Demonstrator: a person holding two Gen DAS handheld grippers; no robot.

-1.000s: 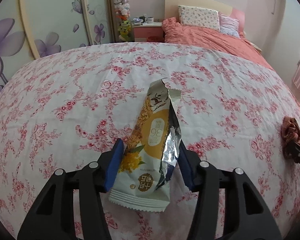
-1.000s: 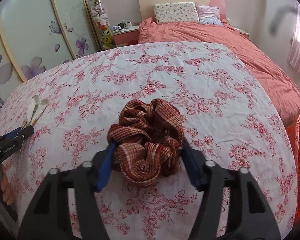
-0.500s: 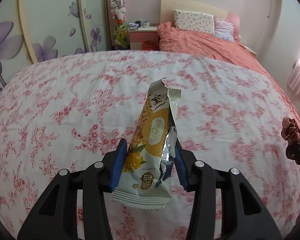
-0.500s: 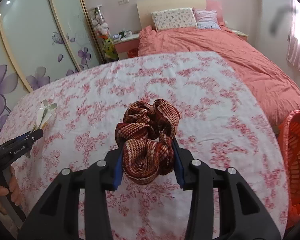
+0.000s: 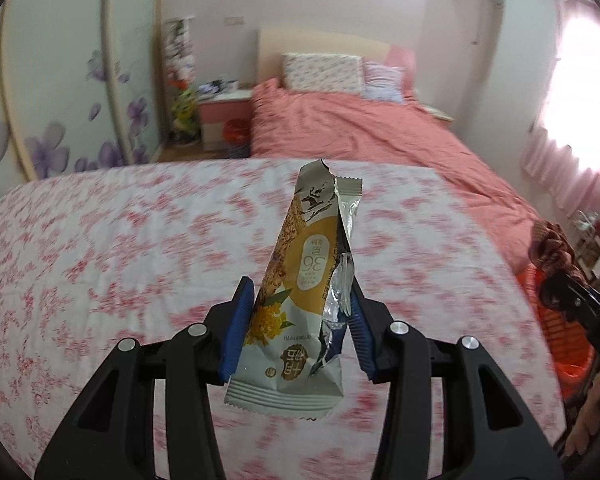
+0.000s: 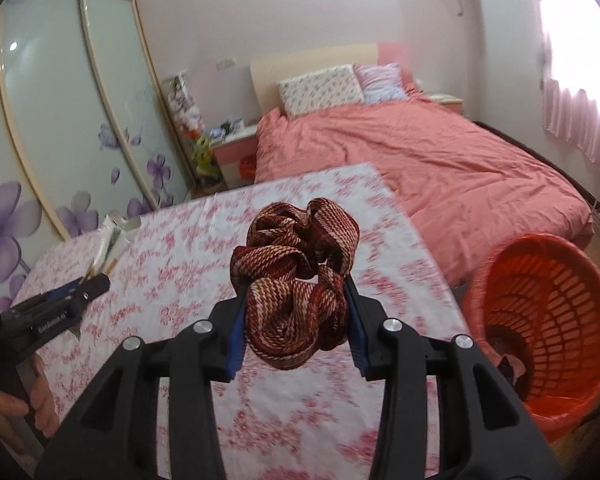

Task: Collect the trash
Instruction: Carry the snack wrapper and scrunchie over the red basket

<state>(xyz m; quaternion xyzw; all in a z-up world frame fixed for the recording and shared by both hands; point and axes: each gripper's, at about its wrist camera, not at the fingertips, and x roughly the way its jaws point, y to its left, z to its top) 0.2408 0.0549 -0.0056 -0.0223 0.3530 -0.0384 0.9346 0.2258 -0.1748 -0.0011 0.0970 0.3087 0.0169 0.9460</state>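
My left gripper [image 5: 298, 320] is shut on a torn snack wrapper [image 5: 304, 292], white and yellow with a silver inside, held up above the floral cloth [image 5: 120, 248]. My right gripper [image 6: 296, 320] is shut on a crumpled red-brown striped cloth scrunchie [image 6: 296, 280], also lifted off the surface. The scrunchie [image 5: 552, 252] and the right gripper's tip show at the right edge of the left wrist view. The left gripper [image 6: 82, 290] with the wrapper's edge [image 6: 108, 248] shows at the left of the right wrist view. An orange basket [image 6: 548, 312] lined with a red bag stands on the floor to the right.
A flat surface under the pink-flowered cloth [image 6: 172, 280] fills the foreground. Behind it is a bed with a salmon cover [image 6: 420, 160] and pillows, a pink nightstand [image 5: 224, 120], and wardrobe doors with purple flowers [image 6: 60, 140]. A person's hand [image 6: 16, 408] holds the left gripper.
Both grippers closed on their items, then rose and pulled back from the cloth with them. The orange basket has come fully into the right wrist view.
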